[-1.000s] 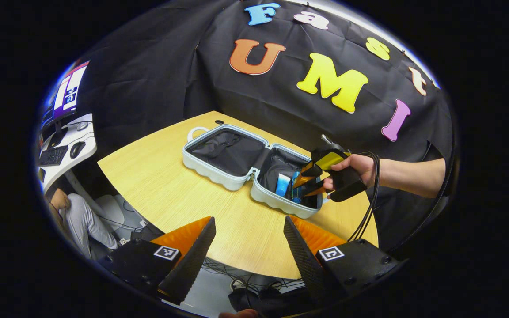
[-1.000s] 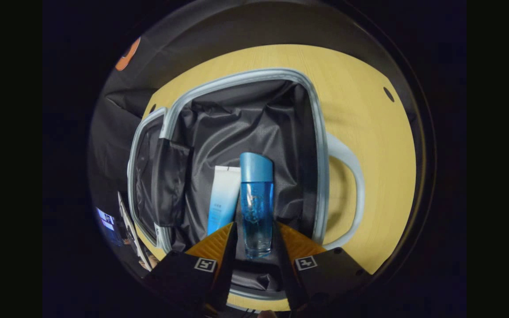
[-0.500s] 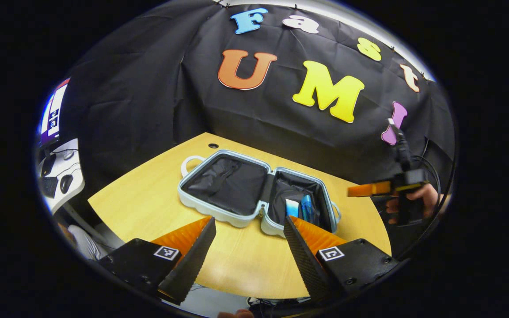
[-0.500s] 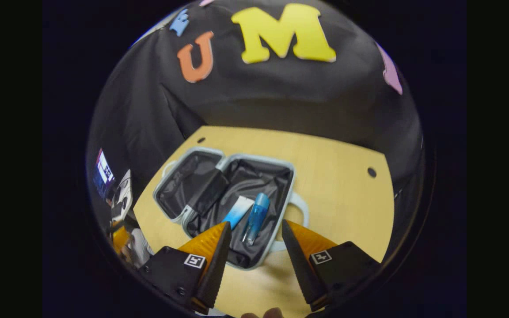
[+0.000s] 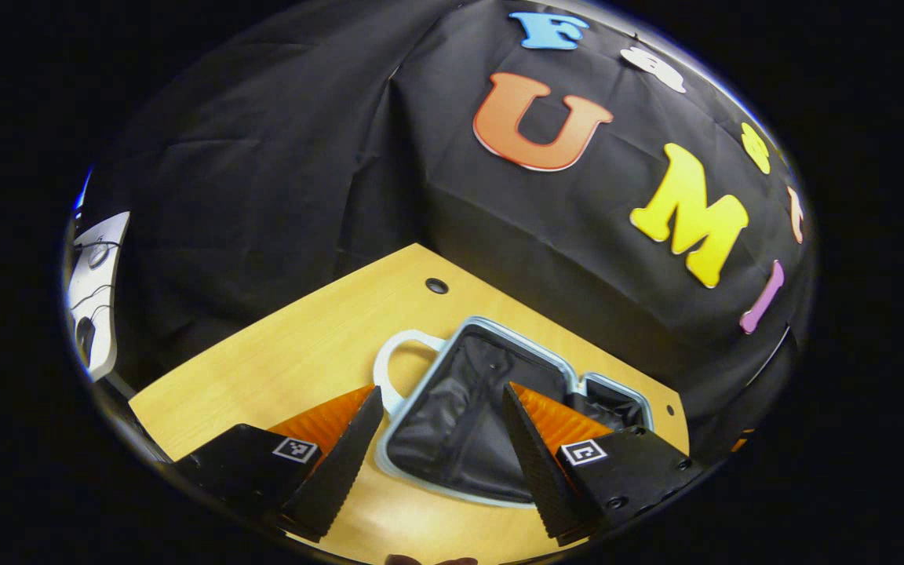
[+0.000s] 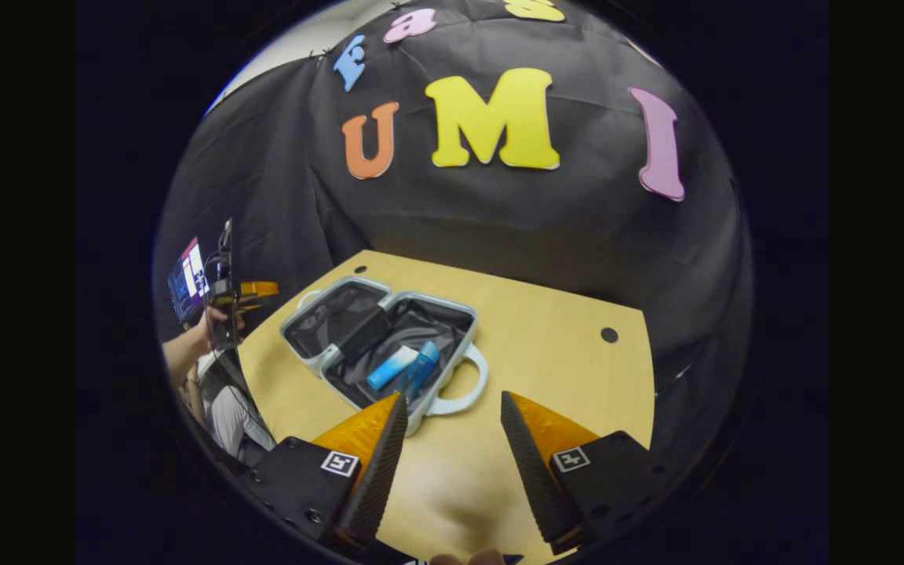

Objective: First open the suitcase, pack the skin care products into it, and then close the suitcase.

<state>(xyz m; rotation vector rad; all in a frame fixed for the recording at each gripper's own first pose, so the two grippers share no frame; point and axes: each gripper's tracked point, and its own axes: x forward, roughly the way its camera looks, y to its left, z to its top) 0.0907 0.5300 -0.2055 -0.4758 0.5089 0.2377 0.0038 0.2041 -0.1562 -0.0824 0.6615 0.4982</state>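
Suitcase: small, pale hard shell, dark fabric lining, lying open flat on the wooden tabletop, both halves facing up, a looped handle at each outer end. Right gripper view: the nearer half holds a tube fading from white to blue and a blue bottle, side by side and touching or nearly so; the farther half holds a dark pocket flap only. Left gripper view: one half of the suitcase sits close below the camera, its near rim partly hidden behind the fingers; the other half is mostly cut off, its contents not readable. Left gripper: fingers spread wide, gripping nothing, held above the suitcase rim; contact cannot be told. Right gripper: fingers wide apart, holding nothing, over bare tabletop near the handle. The left gripper also appears at the far left of the right gripper view, in a hand
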